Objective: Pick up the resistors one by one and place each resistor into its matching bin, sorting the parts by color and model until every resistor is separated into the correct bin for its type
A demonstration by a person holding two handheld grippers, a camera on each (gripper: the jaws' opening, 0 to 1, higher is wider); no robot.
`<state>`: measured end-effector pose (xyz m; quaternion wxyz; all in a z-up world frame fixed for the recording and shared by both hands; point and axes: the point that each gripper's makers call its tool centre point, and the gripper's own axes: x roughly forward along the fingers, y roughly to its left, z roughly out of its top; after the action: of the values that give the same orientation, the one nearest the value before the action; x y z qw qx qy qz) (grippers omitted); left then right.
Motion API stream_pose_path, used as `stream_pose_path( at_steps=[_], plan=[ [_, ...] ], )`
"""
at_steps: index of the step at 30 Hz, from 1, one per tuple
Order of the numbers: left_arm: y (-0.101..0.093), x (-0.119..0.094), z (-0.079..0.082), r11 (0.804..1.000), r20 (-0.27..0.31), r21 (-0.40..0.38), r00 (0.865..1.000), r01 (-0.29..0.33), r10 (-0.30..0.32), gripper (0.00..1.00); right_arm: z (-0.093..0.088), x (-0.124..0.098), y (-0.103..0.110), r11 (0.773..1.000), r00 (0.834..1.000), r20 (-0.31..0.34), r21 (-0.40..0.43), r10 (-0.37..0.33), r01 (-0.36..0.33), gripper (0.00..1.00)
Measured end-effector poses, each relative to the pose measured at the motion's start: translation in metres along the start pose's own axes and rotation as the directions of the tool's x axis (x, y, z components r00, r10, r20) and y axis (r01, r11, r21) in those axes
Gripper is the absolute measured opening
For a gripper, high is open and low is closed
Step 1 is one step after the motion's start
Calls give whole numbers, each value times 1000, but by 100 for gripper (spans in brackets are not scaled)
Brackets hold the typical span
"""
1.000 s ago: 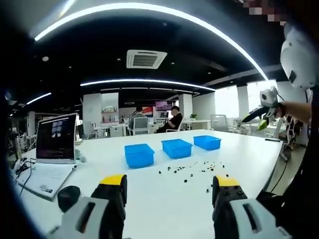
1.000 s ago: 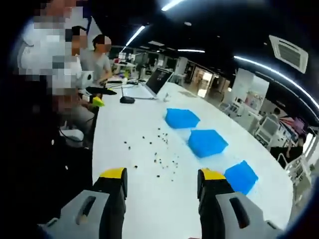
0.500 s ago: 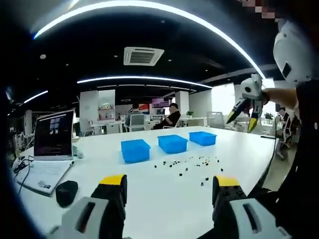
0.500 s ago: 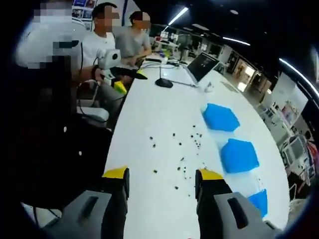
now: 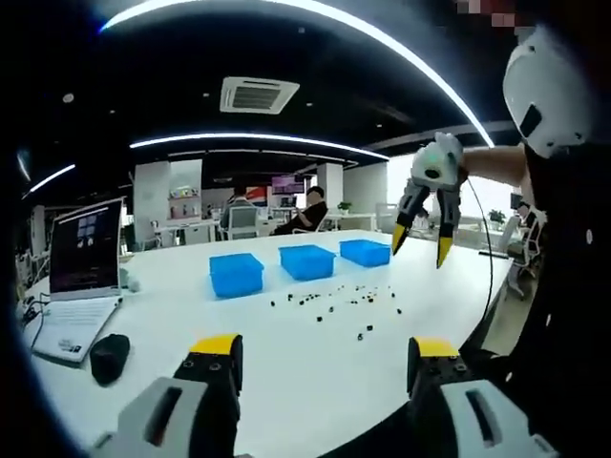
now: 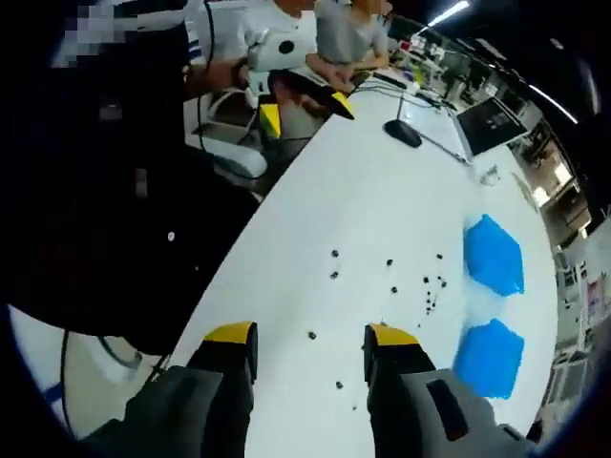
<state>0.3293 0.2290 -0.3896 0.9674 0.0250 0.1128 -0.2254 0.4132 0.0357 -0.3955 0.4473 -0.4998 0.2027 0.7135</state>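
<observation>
Left gripper view: my left hand-held gripper (image 5: 325, 355) sits low over the near edge of the white worktop (image 5: 286, 353), jaws spread wide and holding nothing; I read this as a waiting pose, kept back so the far side stays free. The resistors (image 5: 336, 303) lie scattered as small dark specks in a loose band across the middle of the worktop; too small to tell colour or model from here. Three blue bins (image 5: 306, 261) stand in a row just behind the scatter, near enough that each carry would be short; I cannot see into them. The right hand-held gripper (image 5: 420, 241) hangs in the air above the right end of the scatter, yellow tips pointing down and apart, nothing between them; it looks poised for a first pick. A laptop (image 5: 78, 286) and a mouse (image 5: 109, 356) lie off to the left, well apart from the parts.

Right gripper view: looking steeply down on the worktop (image 6: 353, 210); my own jaws stand parted and empty, with a few resistors (image 6: 391, 286) just ahead of the tips. Two bins (image 6: 493, 255) show at the right edge; the left hand-held gripper (image 6: 305, 110) is held at the far worktop edge, its tips apart. Judgement: no part lifted yet; sorting not begun.
</observation>
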Motion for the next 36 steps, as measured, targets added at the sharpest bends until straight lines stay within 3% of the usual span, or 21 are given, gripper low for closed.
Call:
stream_pose_path(
  at_steps=[4, 8, 16, 28, 36],
  plan=[
    [-4, 0, -4, 1000, -24, 6, 1000, 13, -13, 71, -3, 11, -3, 995, 998, -36, -93, 44, -47, 45],
    [-3, 1, -6, 1000, -44, 9, 999, 12, -12, 70, -4, 20, 1, 966, 995, -57, -240, 87, -98, 42],
    [-5, 2, -4, 1000, -41, -2, 999, 12, -12, 70, -21, 41, 5, 939, 979, -142, -293, 147, -183, 41],
    [-12, 5, -11, 999, -71, 0, 997, 34, -34, 70, -36, 60, 10, 911, 958, -195, -317, 210, -264, 32],
    [-7, 5, -18, 1000, -97, -6, 995, 8, -8, 69, -46, 74, 10, 889, 938, -246, -331, 242, -317, 24]
  ],
)
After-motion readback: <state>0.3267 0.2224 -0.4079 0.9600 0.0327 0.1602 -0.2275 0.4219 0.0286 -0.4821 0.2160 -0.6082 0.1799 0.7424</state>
